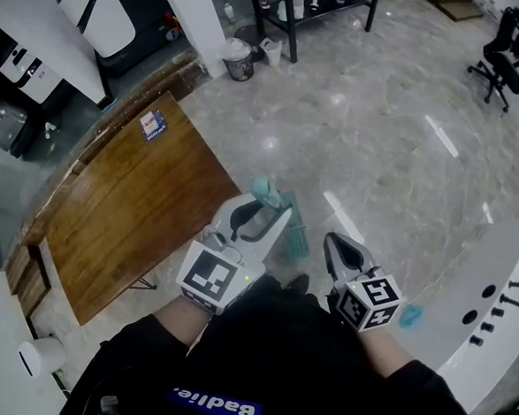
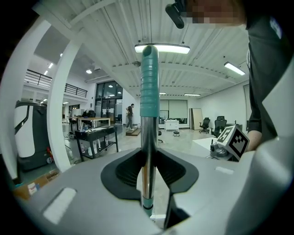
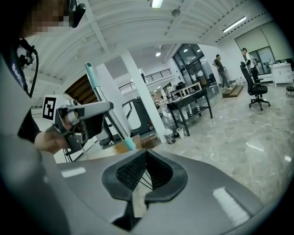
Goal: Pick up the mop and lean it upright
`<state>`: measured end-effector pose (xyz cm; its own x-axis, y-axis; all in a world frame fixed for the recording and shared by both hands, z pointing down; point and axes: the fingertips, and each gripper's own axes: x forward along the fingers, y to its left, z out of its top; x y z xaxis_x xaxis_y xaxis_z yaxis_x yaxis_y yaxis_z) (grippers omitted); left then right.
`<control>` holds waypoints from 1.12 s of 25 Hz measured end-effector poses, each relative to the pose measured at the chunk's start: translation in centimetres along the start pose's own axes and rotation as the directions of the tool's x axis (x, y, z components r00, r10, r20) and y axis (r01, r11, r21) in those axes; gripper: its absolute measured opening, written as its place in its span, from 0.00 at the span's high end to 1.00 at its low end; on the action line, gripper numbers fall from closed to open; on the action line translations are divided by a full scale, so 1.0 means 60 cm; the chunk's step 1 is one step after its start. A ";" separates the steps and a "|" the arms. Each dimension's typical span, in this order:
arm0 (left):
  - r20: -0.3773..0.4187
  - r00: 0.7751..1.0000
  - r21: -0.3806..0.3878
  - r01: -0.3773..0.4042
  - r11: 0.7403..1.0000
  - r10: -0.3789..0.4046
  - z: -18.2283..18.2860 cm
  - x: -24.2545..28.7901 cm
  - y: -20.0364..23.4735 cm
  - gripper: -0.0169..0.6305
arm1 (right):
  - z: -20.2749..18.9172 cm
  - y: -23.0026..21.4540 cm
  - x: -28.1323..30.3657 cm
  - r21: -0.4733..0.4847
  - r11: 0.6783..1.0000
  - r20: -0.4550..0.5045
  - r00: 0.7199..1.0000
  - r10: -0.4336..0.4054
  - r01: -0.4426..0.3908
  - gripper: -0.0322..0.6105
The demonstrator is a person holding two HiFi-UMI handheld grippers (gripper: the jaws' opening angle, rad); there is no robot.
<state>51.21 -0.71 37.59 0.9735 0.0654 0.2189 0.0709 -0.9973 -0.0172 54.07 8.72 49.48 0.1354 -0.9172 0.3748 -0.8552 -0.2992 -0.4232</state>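
Note:
The mop stands nearly upright in front of me: a metal pole with a teal grip at its top and a teal mop head down on the floor. My left gripper is shut on the pole below the teal grip. In the left gripper view the pole rises straight up between the pads of that gripper. My right gripper hangs to the right of the mop, apart from it, its jaws together with nothing in them. The right gripper view has its own jaws and the held pole at upper left.
A brown wooden table stands close on the left. A white counter is at the right, with a small blue thing on the floor beside it. Farther off are a waste bin, a black shelf and an office chair.

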 end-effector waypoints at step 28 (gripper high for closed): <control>-0.105 0.994 -0.082 0.021 0.996 -0.030 -0.141 0.205 0.201 0.78 | 0.176 -0.113 0.212 -0.122 0.992 -0.043 0.998 -0.044 0.038 0.95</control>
<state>62.18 -12.20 48.33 0.9427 0.0913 0.3208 0.0734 -0.9950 0.0673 66.89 -3.72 48.40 0.1510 -0.8911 0.4279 -0.9040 -0.2996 -0.3049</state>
